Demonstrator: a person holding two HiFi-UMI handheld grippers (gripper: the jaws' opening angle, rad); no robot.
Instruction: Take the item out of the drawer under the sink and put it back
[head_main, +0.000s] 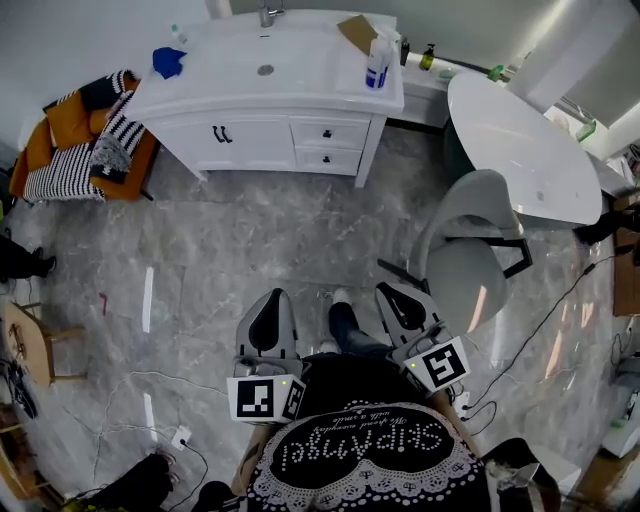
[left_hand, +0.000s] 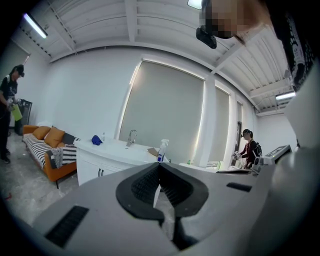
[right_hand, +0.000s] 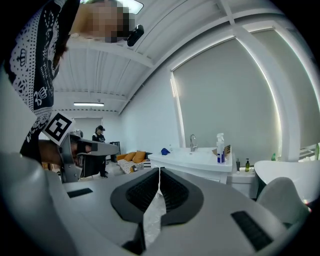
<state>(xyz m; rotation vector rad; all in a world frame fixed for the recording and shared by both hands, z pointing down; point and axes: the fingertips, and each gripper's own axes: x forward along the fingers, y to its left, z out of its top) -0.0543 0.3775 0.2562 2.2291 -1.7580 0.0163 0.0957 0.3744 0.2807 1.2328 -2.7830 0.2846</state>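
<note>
The room is bright and evenly lit — ceiling strip lights (left_hand: 35, 25) and a pale, glowing window blind (left_hand: 165, 115) leave only soft, faint shadows, white streaks of glare lie on the marble floor (head_main: 148, 298), and all three views bulge fisheye-fashion, the two gripper views darkening to black at their corners.

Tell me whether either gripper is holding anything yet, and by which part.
Nothing is held. The left gripper and right gripper both have their fingers closed together with nothing between them; the sink drawers are shut.
</note>
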